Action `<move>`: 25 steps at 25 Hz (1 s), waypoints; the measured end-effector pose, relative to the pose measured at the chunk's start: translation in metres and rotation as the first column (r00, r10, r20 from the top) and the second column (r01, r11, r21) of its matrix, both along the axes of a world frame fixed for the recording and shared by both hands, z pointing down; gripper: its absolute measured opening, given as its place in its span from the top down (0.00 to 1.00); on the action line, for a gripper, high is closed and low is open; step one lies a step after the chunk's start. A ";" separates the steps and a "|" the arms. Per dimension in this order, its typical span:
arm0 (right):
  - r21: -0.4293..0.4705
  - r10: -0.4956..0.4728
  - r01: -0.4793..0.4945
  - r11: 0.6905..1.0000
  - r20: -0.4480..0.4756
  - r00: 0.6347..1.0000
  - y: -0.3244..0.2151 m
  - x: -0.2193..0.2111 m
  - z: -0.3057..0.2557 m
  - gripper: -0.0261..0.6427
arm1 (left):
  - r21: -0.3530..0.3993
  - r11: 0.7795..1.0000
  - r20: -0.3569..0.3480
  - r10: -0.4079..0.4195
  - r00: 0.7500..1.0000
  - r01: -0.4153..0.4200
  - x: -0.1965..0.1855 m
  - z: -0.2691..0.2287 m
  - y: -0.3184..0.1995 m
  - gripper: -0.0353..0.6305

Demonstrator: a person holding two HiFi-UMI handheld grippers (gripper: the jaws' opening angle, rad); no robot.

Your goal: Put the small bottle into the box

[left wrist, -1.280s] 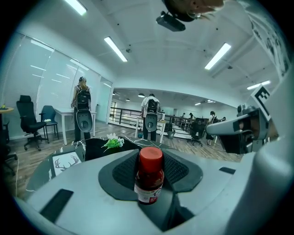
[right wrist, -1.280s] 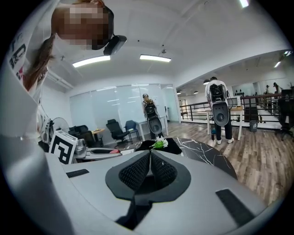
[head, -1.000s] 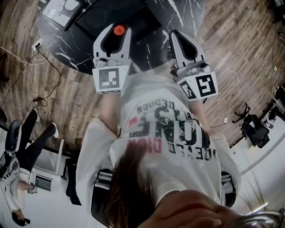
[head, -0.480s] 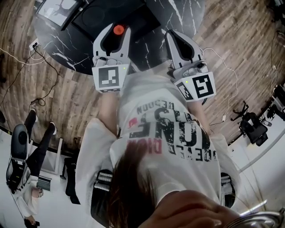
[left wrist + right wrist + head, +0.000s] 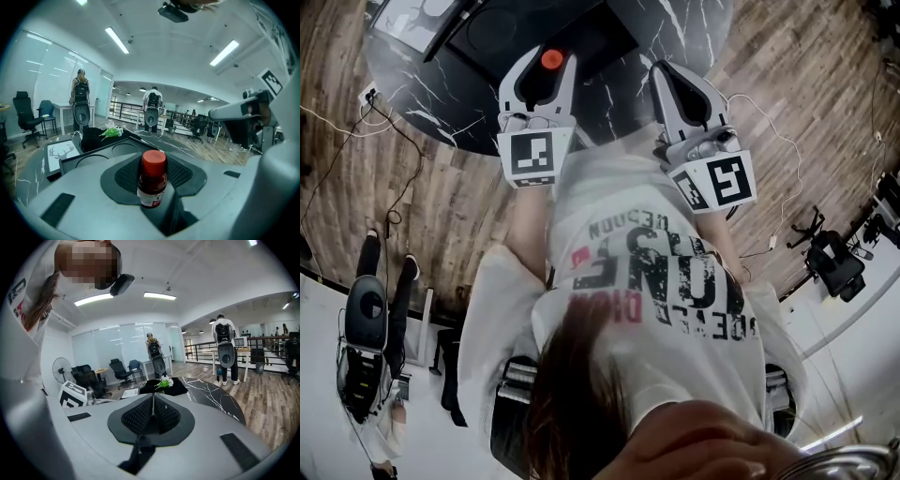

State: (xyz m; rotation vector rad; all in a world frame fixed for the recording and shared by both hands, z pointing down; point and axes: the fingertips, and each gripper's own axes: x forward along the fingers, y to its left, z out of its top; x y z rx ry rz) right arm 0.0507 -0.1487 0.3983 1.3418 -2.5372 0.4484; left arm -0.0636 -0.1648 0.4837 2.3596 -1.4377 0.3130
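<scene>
Your left gripper (image 5: 546, 67) holds the small bottle (image 5: 152, 180) upright: the long axis is vertical, with the red cap on top and the base down between the fingers (image 5: 125, 172). The fingers are clamped on the lower body, one ribbed pad on each side. The cap and shoulder stand clear above the pads.

The bottle has a white label with red print. The characters are too small to read. Each gripper carries a cube with black-and-white square markers. A white card (image 5: 61, 152) on the counter (image 5: 694, 23) shows a drawing of an antlered deer head.

In the left gripper view, the black box (image 5: 96, 149), with round recesses in it, lies on the counter beyond the bottle and to its left. The bottle is outside the box and apart from it.

The fingers (image 5: 136, 416) of your right gripper (image 5: 152, 401) are together, pad against pad, with nothing between them.
</scene>
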 end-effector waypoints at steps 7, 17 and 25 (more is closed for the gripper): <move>-0.009 0.005 -0.005 1.000 -0.003 1.000 0.002 -0.001 0.004 0.95 | -0.023 1.000 0.014 0.010 1.000 -0.010 0.001 0.017 0.001 0.72; -0.018 0.005 -0.005 1.000 -0.009 1.000 0.006 -0.004 0.008 0.95 | -0.031 1.000 0.009 0.003 1.000 -0.003 0.001 0.029 -0.002 0.72; -0.021 0.015 -0.015 1.000 -0.011 1.000 0.005 -0.002 0.010 0.95 | -0.040 0.998 0.051 0.041 0.998 -0.039 0.011 0.039 -0.001 0.72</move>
